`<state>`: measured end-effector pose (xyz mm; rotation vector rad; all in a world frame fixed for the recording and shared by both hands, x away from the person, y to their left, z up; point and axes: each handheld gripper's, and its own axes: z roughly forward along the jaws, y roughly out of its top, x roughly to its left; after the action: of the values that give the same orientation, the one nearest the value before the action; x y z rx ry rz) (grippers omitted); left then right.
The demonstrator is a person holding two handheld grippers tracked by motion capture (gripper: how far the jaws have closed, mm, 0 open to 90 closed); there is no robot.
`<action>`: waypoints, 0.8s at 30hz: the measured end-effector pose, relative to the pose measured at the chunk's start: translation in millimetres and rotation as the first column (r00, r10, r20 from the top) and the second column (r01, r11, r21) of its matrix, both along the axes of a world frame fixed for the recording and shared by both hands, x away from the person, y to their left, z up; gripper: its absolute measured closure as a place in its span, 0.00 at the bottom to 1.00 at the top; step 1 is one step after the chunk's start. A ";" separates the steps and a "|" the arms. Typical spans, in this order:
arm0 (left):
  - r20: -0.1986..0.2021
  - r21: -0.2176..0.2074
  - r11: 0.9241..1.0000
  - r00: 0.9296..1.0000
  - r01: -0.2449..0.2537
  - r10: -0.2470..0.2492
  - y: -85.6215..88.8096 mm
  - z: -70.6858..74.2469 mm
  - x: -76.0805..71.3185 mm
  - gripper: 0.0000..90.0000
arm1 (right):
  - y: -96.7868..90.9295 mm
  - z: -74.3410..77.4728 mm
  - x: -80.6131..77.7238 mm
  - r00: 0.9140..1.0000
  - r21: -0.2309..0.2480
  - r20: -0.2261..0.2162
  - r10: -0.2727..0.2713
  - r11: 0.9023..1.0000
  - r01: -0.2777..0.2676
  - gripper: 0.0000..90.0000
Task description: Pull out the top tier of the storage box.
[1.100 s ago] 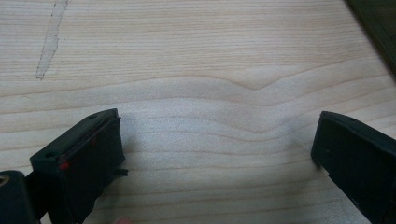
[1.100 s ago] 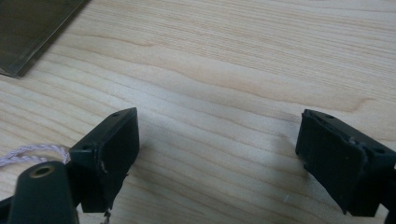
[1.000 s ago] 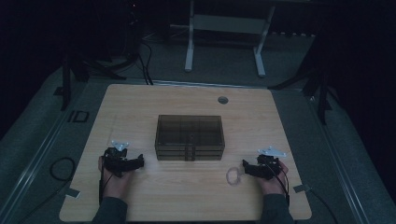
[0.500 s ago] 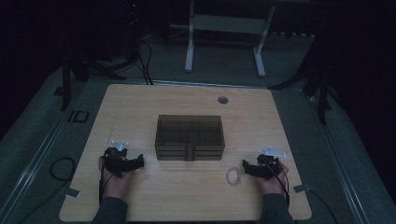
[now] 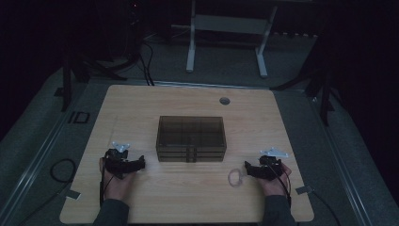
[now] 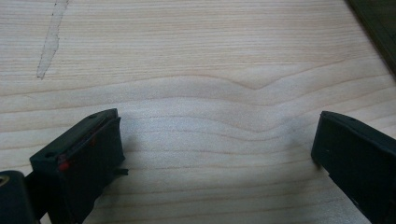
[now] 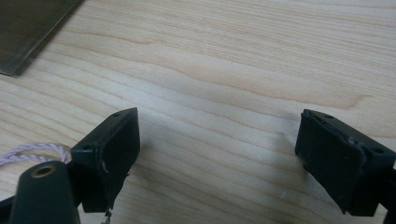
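Dark smoked-plastic drawer box [image 5: 191,138] at mid desk [image 5: 141,108], lid gridded into compartments, drawers shut; contents too dim to tell. Thin pale twisted-cord loop [image 5: 235,177] flat on the wood, in front of the box's right corner, just beside the right gripper [image 5: 250,169]; strands at the left edge of the right gripper view [image 7: 28,151]. Left gripper [image 5: 136,164] near the box's left front corner. Both grippers resting with jaws spread wide, bare wood between, gripping nothing.
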<state>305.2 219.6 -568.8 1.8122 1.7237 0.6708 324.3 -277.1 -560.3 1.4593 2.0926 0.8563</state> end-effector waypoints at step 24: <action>0.001 -0.001 1.000 1.000 0.000 0.000 0.0 -0.1 0.1 0.03 | 15.0 48.1 -11.6 0.994 -0.147 0.084 0.072 0.987 -0.059 0.32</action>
<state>305.3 219.6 -568.8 1.8111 1.7231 0.6707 312.7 -262.2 -512.1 1.2614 2.0996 0.7626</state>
